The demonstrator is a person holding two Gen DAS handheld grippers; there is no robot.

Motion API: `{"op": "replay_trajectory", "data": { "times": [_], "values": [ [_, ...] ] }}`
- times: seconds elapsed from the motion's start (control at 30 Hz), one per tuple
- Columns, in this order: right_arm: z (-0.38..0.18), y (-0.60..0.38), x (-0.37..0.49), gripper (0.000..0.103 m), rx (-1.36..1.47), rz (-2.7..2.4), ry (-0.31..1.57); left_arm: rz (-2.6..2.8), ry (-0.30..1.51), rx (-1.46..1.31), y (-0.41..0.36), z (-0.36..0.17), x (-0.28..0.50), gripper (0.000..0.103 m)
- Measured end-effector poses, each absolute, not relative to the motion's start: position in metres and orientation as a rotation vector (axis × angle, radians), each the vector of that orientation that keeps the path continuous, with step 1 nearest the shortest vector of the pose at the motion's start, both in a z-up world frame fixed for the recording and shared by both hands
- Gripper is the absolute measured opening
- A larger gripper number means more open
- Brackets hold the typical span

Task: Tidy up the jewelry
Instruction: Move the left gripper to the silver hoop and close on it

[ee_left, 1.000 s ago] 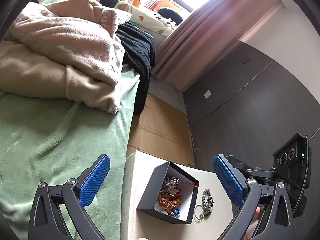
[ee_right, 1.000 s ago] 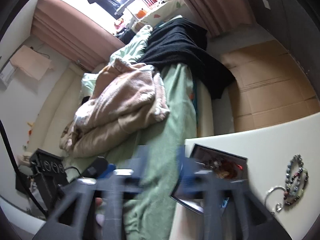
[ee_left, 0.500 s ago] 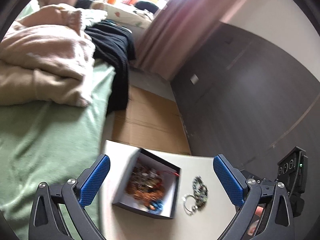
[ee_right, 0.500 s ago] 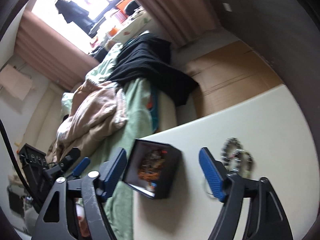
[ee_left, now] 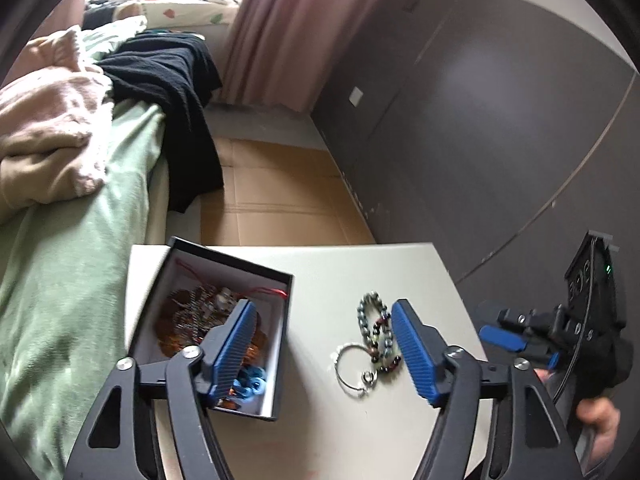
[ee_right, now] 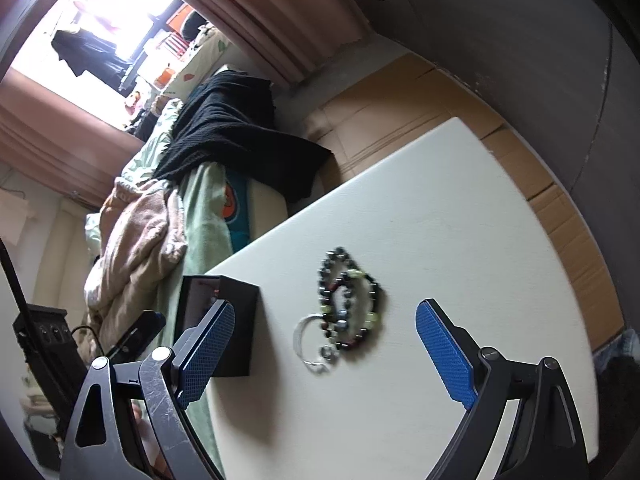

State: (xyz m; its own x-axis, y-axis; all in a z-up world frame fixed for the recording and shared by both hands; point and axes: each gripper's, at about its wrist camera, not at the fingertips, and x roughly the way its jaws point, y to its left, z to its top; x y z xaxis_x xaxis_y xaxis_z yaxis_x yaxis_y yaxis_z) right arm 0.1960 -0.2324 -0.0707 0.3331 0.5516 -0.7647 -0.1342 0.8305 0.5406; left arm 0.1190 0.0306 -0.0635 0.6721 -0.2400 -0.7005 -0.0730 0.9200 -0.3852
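Observation:
A black open box (ee_left: 280,344) full of tangled jewelry (ee_left: 192,312) stands on the white table (ee_left: 340,272), at its left side. Beaded bracelets (ee_left: 376,332) and a silver ring hoop (ee_left: 352,366) lie on the table right of the box. My left gripper (ee_left: 324,344) is open and empty, above the box's right wall and the bracelets. In the right wrist view the box (ee_right: 236,320), the bracelets (ee_right: 348,304) and the hoop (ee_right: 308,340) lie between the fingers of my open, empty right gripper (ee_right: 324,352). The right gripper also shows in the left wrist view (ee_left: 520,336).
A bed with a green sheet (ee_left: 60,280), a beige blanket (ee_left: 48,128) and a black garment (ee_left: 172,92) lies left of the table. Cardboard (ee_left: 272,196) covers the floor beyond it. A dark wall (ee_left: 500,140) rises on the right.
Both grippers have moved in closer over the table and tilted down. The left gripper's fingers have narrowed but stay open. The box and bracelets lie where they were.

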Motion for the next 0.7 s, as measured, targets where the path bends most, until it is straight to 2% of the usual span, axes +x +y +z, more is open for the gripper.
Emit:
{"op": "replay_trajectory", "data": {
  "times": [0.13, 0.3, 0.7],
  "values": [
    [-0.074, -0.245, 0.196, 0.093, 0.424, 0.461, 1.163, -0.116, 0.861, -0.356, 0.013, -0.070, 0.124, 0.060],
    [-0.076, -0.265, 0.198, 0.093, 0.425, 0.439, 1.167, -0.168, 0.918, -0.295, -0.013, -0.081, 0.129, 0.041],
    [-0.076, -0.292, 0.201, 0.093, 0.462, 0.416, 1.169, -0.269, 1.054, -0.060, -0.070, -0.121, 0.129, 0.039]
  ]
}}
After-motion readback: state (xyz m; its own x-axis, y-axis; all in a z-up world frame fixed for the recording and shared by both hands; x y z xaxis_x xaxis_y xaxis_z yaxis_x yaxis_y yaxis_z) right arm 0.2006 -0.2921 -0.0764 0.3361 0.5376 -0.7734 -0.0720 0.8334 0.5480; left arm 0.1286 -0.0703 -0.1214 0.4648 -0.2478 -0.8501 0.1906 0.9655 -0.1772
